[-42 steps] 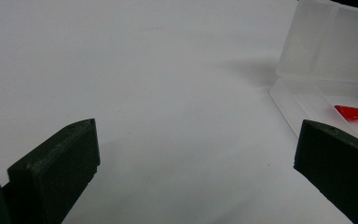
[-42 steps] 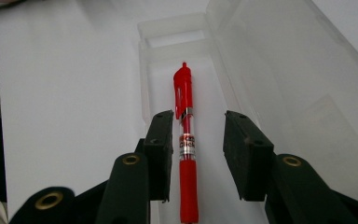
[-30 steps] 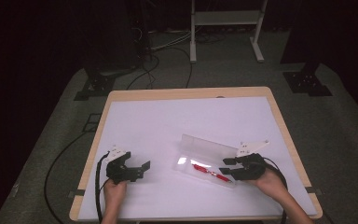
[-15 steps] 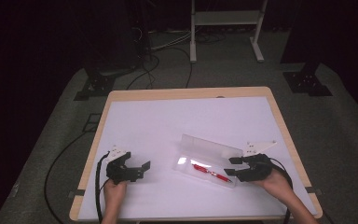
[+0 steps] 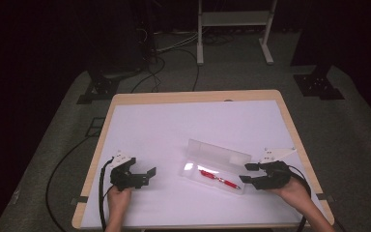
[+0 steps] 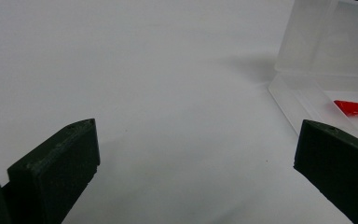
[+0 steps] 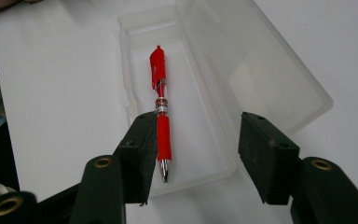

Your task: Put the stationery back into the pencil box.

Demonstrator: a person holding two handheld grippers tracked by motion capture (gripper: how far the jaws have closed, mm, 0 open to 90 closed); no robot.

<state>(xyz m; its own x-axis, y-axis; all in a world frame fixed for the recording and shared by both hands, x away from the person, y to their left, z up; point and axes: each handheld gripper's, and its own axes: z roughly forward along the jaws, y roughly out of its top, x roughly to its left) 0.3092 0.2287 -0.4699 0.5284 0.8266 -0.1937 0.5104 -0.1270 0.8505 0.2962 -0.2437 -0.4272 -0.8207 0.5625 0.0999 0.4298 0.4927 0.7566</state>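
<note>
Your right hand-held gripper [image 5: 250, 174] has backed off the red pen [image 7: 161, 112], jaws just opening, empty; left hand-held gripper [image 5: 147, 175] gapes apart.

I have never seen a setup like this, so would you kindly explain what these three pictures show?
A person sits at a white table with hand-held tongs in each hand. The high view looks down from above: the left tongs wait open and empty, and the right tongs sit beside a clear plastic case with its lid open. A red pen lies inside. The other two pictures come from cameras riding on the tongs, looking along their black jaws. The right tongs have just been opening and hold nothing; the pen rests loose in the case.
</note>
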